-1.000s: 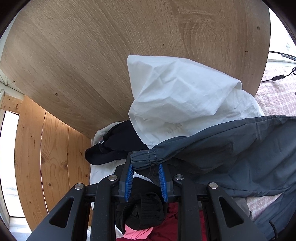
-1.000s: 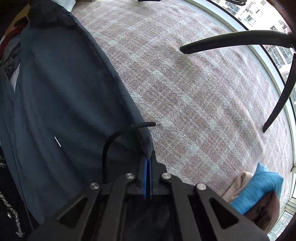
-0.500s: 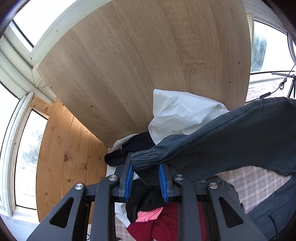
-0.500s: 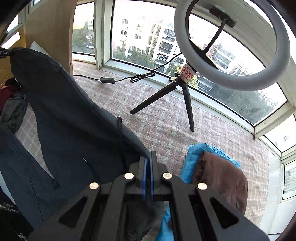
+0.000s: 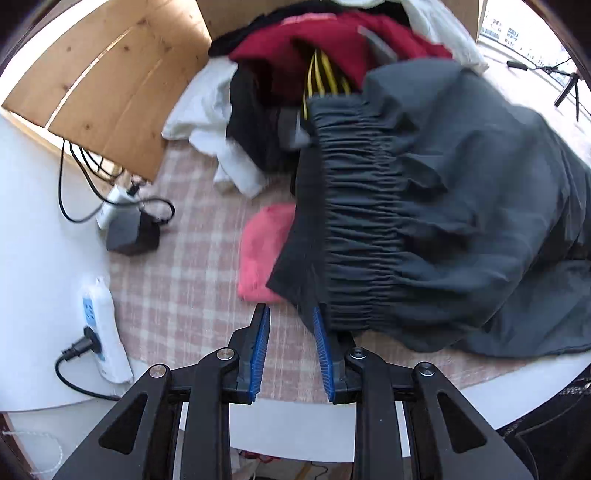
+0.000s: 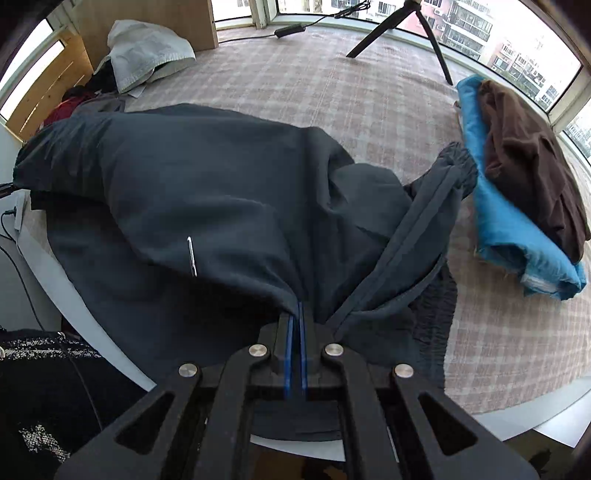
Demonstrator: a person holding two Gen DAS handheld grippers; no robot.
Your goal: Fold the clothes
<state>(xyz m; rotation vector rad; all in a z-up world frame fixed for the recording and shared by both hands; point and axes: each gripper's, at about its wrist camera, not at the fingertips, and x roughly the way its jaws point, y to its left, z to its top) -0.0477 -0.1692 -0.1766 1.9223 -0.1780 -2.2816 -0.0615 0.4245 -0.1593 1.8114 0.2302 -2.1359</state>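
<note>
Dark grey trousers (image 5: 461,192) lie spread on the checked cloth, with the gathered elastic waistband (image 5: 354,221) running up from my left gripper (image 5: 291,314). The left jaws stand partly apart and the cloth shows through the gap. The waistband's end sits against the right fingertip (image 5: 319,332) only. In the right wrist view the trousers (image 6: 203,177) fan out from my right gripper (image 6: 295,312), which is shut on a pinch of their fabric. A cuffed leg end (image 6: 456,162) points to the right.
A heap of red (image 5: 332,40), white and black clothes and a pink item (image 5: 258,251) lie beyond the waistband. A power strip (image 5: 103,325) and a black adapter (image 5: 129,232) sit left on the white table. A folded blue cloth (image 6: 517,236) under a brown garment (image 6: 528,155) lies right, and a tripod leg (image 6: 388,33) stands behind.
Both grippers swept across and came down over the table. The trousers, hanging in the air before, now lie on the checked cloth. Fabric that filled the left gap is gone from it.
</note>
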